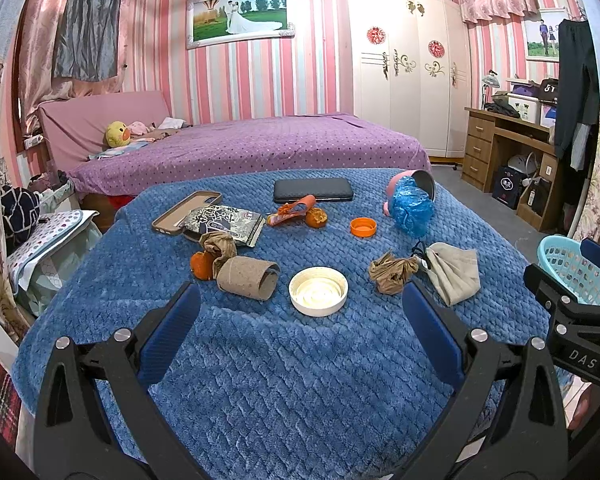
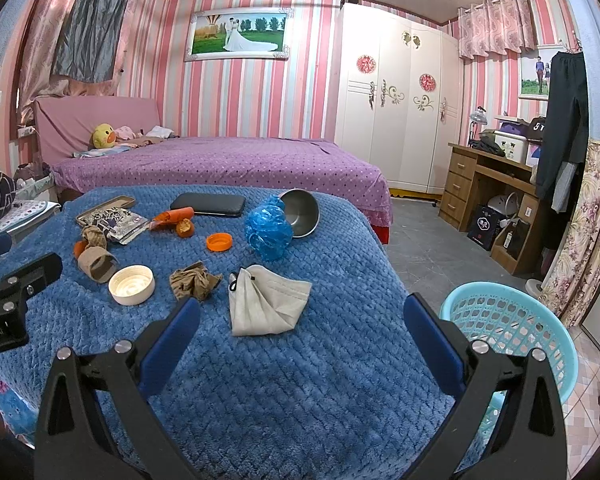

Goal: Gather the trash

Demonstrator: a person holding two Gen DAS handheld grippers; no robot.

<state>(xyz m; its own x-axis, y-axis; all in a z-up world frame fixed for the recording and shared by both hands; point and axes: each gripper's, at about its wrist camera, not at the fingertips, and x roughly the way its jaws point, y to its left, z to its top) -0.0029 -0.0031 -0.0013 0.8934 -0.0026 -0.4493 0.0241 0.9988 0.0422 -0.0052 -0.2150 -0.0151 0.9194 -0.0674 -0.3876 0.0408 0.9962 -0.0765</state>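
Trash lies on a blue blanket-covered table [image 1: 260, 360]: a white lid [image 1: 318, 291], a cardboard tube [image 1: 247, 278], crumpled brown paper [image 1: 392, 272], a grey face mask [image 1: 454, 272], an orange cap [image 1: 363, 227], a blue plastic bag [image 1: 412, 208], a snack packet [image 1: 224, 222], orange peels [image 1: 201, 266] and an orange wrapper [image 1: 294, 210]. My left gripper [image 1: 300, 332] is open and empty, just short of the white lid. My right gripper [image 2: 300, 336] is open and empty, near the mask [image 2: 266, 304]. A light blue basket [image 2: 512, 336] stands at the table's right.
A black wallet [image 1: 313, 190], a phone case [image 1: 186, 211] and a tipped metal bowl [image 2: 300, 213] also lie on the table. A purple bed [image 1: 252, 148] is behind. A wooden desk [image 1: 508, 148] and white wardrobe [image 1: 408, 68] stand at the right.
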